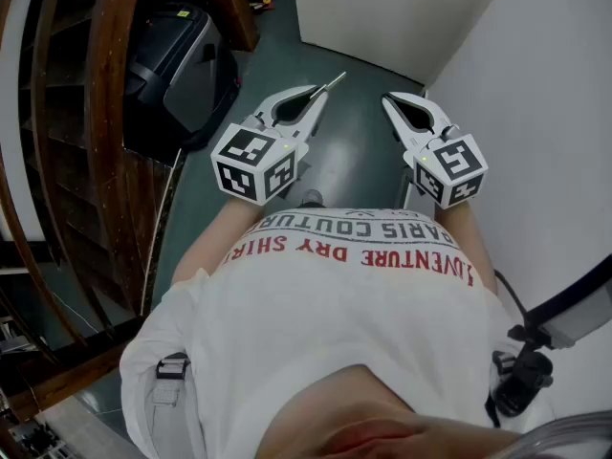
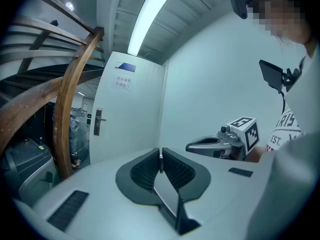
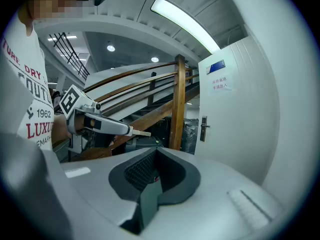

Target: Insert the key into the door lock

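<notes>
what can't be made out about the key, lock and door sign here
Keyhole: the lock is too small in both gripper views.
Door sign: print too small to read.
Key: only its tip shows in head view; left hand-held gripper hides the rest.

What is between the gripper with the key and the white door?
Nothing. The head view shows only bare floor between the left gripper, holding the key, and the door.

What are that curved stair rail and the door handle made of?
The curved stair rail looks like varnished wood: warm brown with a sheen. The door handle seems metal, dull and silvery, though too small to be sure.
</notes>
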Available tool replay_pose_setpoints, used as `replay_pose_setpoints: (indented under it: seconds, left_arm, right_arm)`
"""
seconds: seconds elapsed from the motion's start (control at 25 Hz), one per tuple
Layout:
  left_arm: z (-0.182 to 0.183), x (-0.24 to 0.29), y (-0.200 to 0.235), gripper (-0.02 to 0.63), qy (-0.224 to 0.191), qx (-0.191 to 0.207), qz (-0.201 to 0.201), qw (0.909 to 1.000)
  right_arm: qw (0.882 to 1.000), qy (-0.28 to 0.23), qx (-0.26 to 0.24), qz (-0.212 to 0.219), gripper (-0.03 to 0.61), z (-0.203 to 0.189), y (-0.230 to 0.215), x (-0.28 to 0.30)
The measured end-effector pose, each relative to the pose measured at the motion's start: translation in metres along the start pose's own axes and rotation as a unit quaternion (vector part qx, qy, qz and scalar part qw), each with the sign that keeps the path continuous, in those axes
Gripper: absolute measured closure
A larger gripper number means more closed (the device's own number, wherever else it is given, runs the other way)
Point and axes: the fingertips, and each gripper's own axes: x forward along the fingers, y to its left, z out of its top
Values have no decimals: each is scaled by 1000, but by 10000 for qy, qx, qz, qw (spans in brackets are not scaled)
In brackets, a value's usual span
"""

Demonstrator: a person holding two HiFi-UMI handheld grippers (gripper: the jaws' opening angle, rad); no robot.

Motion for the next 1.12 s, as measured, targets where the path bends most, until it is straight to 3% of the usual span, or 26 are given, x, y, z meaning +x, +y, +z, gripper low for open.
replay_pose_setpoints:
  seconds: [0.72,0.96,1.12]
  left_arm:
    - [8,-1,-5,591,21,96,122,9999]
    - [-24,16,17,591,154,41,210,9997]
    - [-21,41,65,591,116,-28,172,9998]
  right_arm:
    - [9996,-229,104,138,575,9,-6,3]
    - [9995,-173,219,175,575,-33,-12,20]
    - [9995,-70,284,155,575,-40,-32,66]
